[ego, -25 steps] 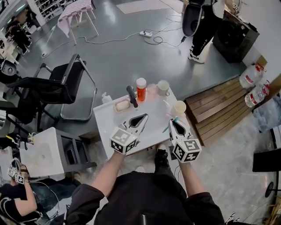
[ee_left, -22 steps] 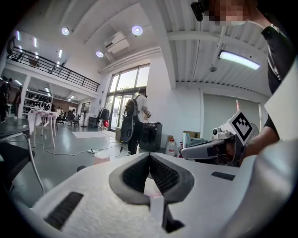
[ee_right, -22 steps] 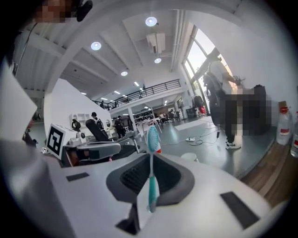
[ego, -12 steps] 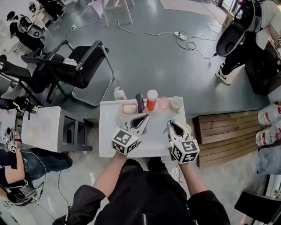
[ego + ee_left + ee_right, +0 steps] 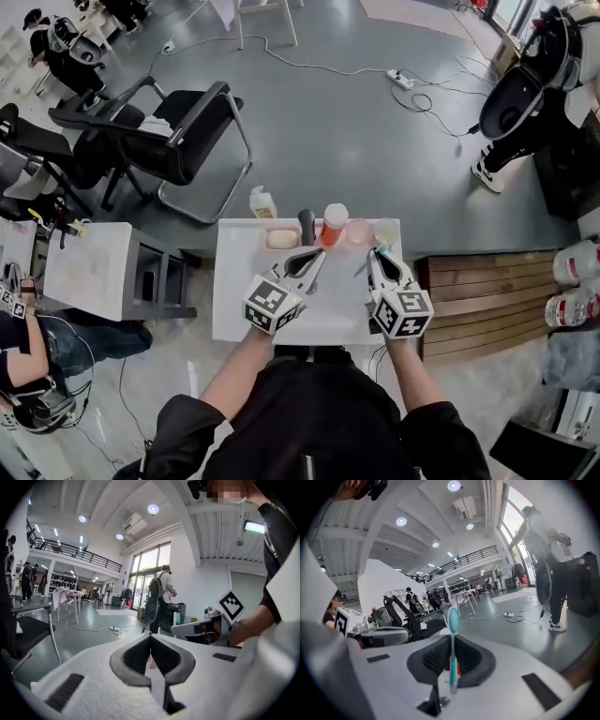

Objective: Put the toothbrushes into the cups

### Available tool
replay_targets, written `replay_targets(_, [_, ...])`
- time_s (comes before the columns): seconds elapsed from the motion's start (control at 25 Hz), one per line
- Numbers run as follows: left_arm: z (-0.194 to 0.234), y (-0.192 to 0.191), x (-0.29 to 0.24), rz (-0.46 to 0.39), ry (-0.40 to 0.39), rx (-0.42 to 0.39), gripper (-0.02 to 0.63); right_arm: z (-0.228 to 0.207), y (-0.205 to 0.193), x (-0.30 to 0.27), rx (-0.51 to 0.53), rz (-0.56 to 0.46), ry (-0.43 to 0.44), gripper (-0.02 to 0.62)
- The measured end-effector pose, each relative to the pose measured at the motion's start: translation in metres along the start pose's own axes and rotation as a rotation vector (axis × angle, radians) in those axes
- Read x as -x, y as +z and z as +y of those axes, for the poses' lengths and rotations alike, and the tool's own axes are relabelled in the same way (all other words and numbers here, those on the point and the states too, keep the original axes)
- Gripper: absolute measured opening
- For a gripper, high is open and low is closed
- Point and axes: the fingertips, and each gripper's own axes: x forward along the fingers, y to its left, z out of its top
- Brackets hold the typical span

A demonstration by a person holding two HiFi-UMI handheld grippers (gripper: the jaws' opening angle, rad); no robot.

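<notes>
In the head view, the toothbrush [image 5: 379, 250] is largely covered by the right gripper [image 5: 377, 259], and the pale cup [image 5: 385, 231] behind it is too small for its contents to be told. In the left gripper view, the table [image 5: 234, 300] is screened by the left gripper [image 5: 150, 637]; only an unidentifiable pink sliver is seen between its jaws.

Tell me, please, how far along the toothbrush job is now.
Done: no toothbrush shows in the pink cup or the pale cup. In hand: the right tool grips a teal toothbrush. To do: putting it into a cup; the left tool is shut and empty.
</notes>
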Motion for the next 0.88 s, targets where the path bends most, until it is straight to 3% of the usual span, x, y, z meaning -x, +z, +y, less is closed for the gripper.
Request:
replay_targets(0.24, [0.020, -0.001, 0.005, -0.008, 0.030, 0.020, 0.002, -0.019, 0.034, -0.038, 0.011, -0.031, -0.030, 0.023])
replay_targets(0.44, [0.044, -0.003, 0.016, -0.004, 0.069, 0.029, 0.002, -0.031, 0.039, -0.077, 0.073, -0.015, -0.040, 0.023])
replay_targets(0.88, [0.073, -0.023, 0.030, 0.013, 0.135, 0.073, 0.002, -0.068, -0.027, -0.129, 0.074, 0.141, -0.084, 0.025])
